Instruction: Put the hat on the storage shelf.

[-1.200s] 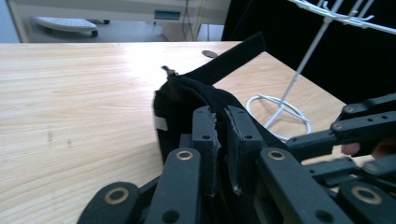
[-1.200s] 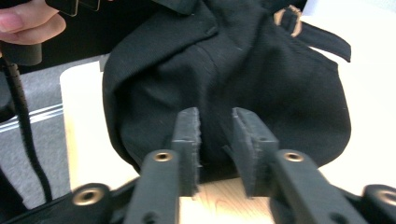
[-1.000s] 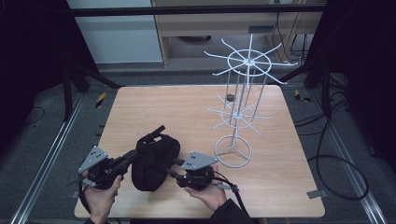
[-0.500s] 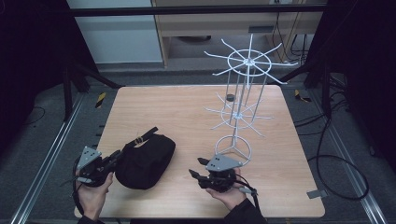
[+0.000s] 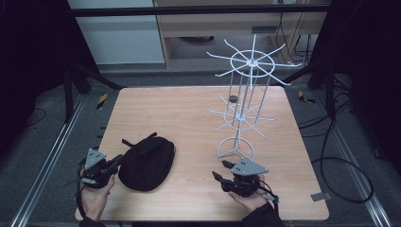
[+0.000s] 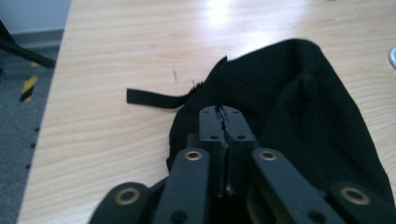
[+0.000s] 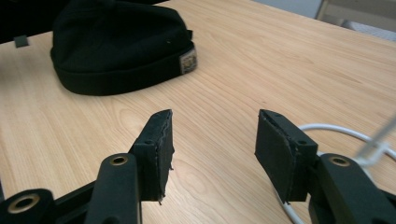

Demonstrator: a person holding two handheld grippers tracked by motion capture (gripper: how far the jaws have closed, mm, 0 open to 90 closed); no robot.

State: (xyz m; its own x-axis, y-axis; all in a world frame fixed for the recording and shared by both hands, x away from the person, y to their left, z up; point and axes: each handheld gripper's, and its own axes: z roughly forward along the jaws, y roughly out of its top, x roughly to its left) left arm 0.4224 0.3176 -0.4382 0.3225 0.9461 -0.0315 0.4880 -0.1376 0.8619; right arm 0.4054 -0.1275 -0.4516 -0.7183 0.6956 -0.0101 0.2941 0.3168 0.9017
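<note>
A black cap lies flat on the wooden table near the front left. My left gripper is at its left edge, jaws pressed together on the fabric. In the left gripper view the cap spreads under and beyond the left gripper, and a strap sticks out to the left. My right gripper is well to the right of the cap, beside the rack's base. Its jaws have just been opening. In its own view the right gripper has nothing between the pads, and the cap lies farther off.
A white wire display rack with spoke arms stands at the right on a ring base. Part of that ring lies beside my right jaw. A small dark object hangs on the rack. Metal frame rails run along the table's sides.
The cap has been drawn left and laid flatter with the left gripper at its edge. The right gripper has let go, moved right toward the rack's base, and spread its jaws.
</note>
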